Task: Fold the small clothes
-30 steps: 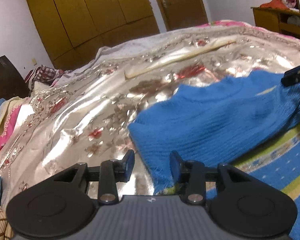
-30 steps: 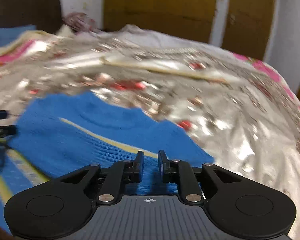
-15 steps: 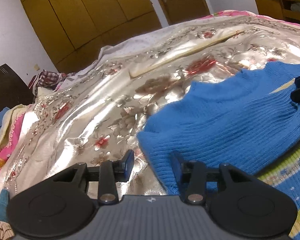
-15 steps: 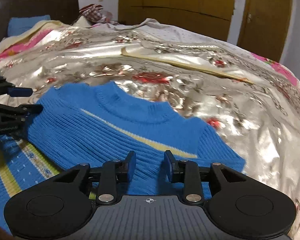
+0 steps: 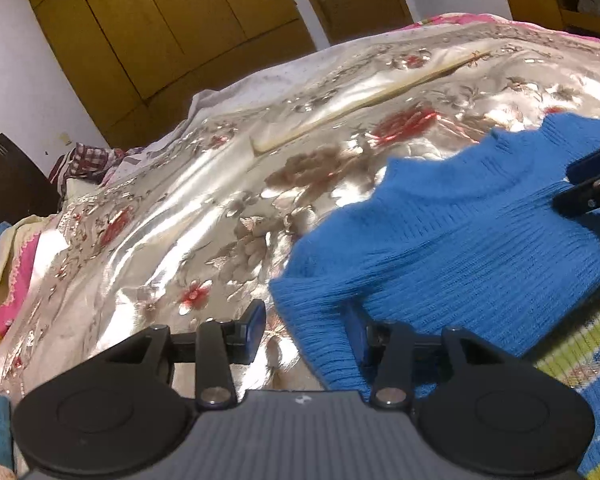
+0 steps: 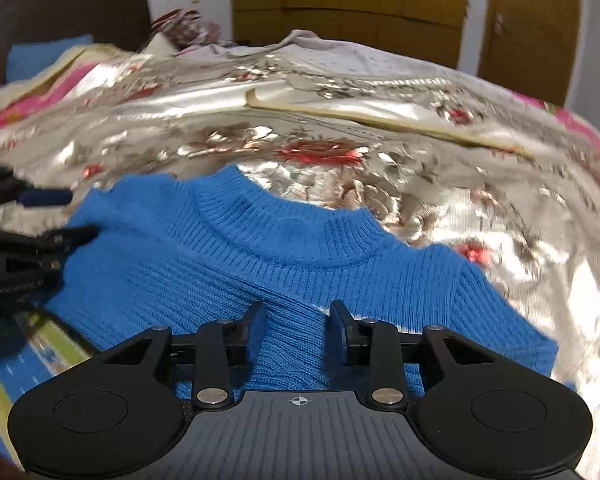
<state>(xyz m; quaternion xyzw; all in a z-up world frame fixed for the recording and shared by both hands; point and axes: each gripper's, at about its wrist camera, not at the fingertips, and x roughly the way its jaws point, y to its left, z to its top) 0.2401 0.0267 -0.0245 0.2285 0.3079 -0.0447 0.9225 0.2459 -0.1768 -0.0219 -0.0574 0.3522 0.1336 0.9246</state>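
Left wrist view: the blue sweater [image 5: 452, 248] lies on a shiny silver bedspread [image 5: 188, 220] printed with red and brown flowers. It is a ribbed knit in a strong plain blue, with a rounded ribbed neckband at its far edge. A folded-over blue part ends in a thick rounded edge just ahead of the left gripper [image 5: 306, 328], and under it at the lower right shows a patterned part in green, yellow and blue stripes. The left gripper's jaws stand wide apart; the corner of the knit lies between them and over the right finger, half hiding it, while the left finger sits clear over bare bedspread. Nothing is pinched. At the right edge the dark tips of the right gripper [image 5: 592, 184] reach over the sweater near the neckband. Behind the bed stand a brown wooden wardrobe [image 5: 160, 28] and a door.

Right wrist view: the sweater [image 6: 292, 264] fills the middle, neckband facing away, its vertical ribs running down toward the camera and its folded blue layer bunched in soft ridges. At the lower left the yellow-green striped part peeks out from beneath. The right gripper [image 6: 298, 326] hovers low above the knit with its jaws spread wide, a raised ridge of fabric between the fingers but not clamped. At the left edge, the left gripper [image 6: 60, 216] shows as dark, blurred tips at the sweater's shoulder corner. The bedspread [image 6: 480, 208] stretches beyond.
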